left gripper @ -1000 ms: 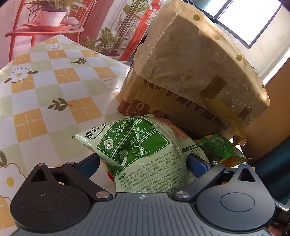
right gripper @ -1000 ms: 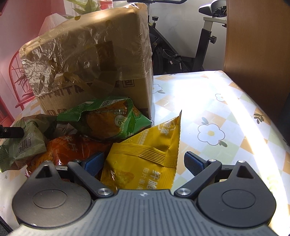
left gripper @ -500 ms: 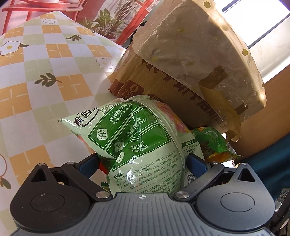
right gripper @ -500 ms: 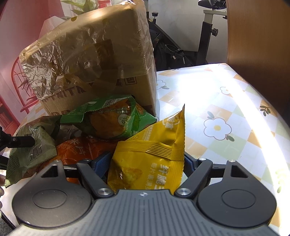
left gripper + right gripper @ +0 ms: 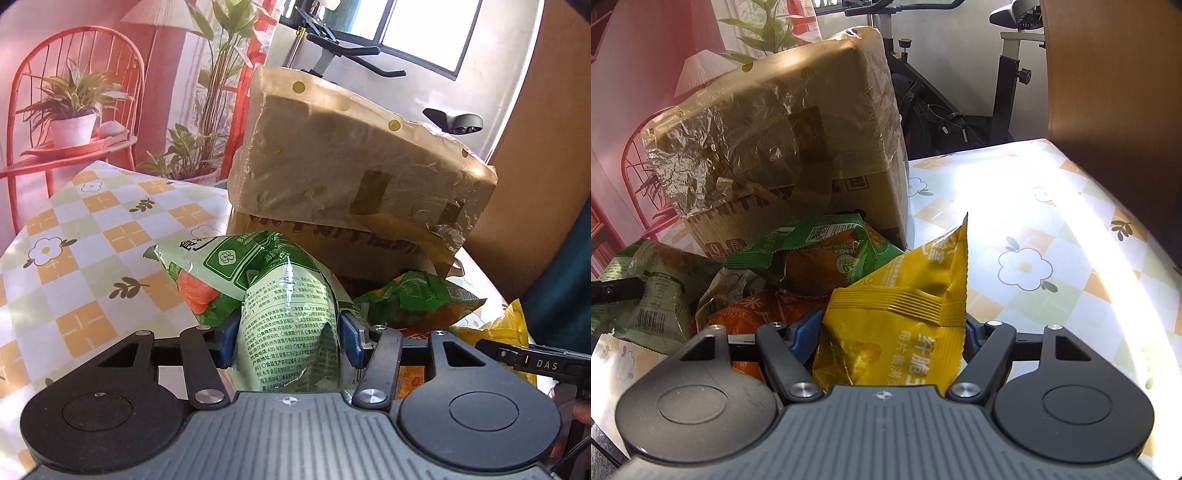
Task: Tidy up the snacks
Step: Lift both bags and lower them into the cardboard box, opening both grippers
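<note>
Setting: a surface point(image 5: 85, 236) under a checked, flowered cloth, with a taped cardboard box point(image 5: 354, 177) lying on its side and a heap of snack bags at its open mouth.
Left hand-held gripper point(image 5: 288, 336): jaws closing, the blue pads pressing both sides of a pale green bag point(image 5: 284, 314), which is pinched in at the middle. The bag rises out of the jaws toward the box, its far end pointing left.
Right hand-held gripper point(image 5: 890, 336): jaws closing on a yellow bag point(image 5: 905, 317). The left pad touches the bag's edge and the right side of the bag fills the gap up to the other finger, so it looks gripped, though more loosely than the green one.
Where the snacks are: all in the heap just in front of the box. None can be seen lying deep inside the box; its interior is mostly hidden.
Bags counted: four in the right view. One pale green, one yellow, one dark green bag point(image 5: 827, 254) with orange print leaning against the box, and one orange bag point(image 5: 753, 314) underneath. More may be buried.
Boxes counted: one.
Grippers counted: two, each with one bag.
Progress: early, in my judgement. Two bags are being taken hold of, and neither has been set anywhere tidy yet.
Still to do: move both held bags to their place, then deal with the dark green and orange bags. Which place is meant, the pictures do not say.
</note>
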{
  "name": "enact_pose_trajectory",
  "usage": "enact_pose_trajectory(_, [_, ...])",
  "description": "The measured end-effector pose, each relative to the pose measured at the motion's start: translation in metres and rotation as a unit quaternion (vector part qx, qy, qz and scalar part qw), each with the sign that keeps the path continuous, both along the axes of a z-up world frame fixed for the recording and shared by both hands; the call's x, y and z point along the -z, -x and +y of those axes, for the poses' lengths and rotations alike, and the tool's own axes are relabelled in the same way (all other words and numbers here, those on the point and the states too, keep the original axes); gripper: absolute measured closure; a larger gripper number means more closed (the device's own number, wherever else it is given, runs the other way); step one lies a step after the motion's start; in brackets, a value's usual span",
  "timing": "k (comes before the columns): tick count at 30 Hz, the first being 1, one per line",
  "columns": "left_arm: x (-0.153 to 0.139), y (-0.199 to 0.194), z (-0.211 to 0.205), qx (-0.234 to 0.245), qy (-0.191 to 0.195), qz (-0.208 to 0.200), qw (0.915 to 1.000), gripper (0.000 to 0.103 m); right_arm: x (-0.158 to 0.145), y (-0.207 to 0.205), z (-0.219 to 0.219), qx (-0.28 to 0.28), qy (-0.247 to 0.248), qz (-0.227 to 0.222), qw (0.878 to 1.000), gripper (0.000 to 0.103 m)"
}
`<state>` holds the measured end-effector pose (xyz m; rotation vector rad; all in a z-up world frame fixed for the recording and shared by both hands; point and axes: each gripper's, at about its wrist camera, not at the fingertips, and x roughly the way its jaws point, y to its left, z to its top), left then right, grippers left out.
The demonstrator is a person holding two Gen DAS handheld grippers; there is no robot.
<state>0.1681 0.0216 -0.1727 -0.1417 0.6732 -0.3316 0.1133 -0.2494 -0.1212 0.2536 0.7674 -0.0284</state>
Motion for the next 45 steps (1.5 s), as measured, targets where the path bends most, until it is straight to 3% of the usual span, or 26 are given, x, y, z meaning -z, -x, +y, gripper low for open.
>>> enact_pose_trajectory(13, [-0.042, 0.025, 0.001, -0.031, -0.034, -0.087, 0.9952, 0.048, -0.026, 0.013, -0.003, 0.015, 0.037, -0.037, 0.999, 0.029])
enact_pose_trajectory(28, [-0.132, 0.02, -0.011, -0.036, -0.054, -0.202, 0.9771, 0.048, -0.13, 0.004, -0.005, -0.008, 0.077, -0.179, 0.981, 0.029])
enact_pose_trajectory(36, [-0.173, -0.013, -0.036, -0.019, -0.083, -0.249, 0.9647, 0.048, -0.175, -0.037, 0.002, -0.04, 0.095, -0.22, 0.97, 0.029])
enact_pose_trajectory(45, [-0.182, -0.091, -0.07, 0.002, -0.114, -0.23, 0.9663, 0.048, -0.189, -0.118, 0.01, -0.071, 0.11, -0.215, 0.968, 0.029])
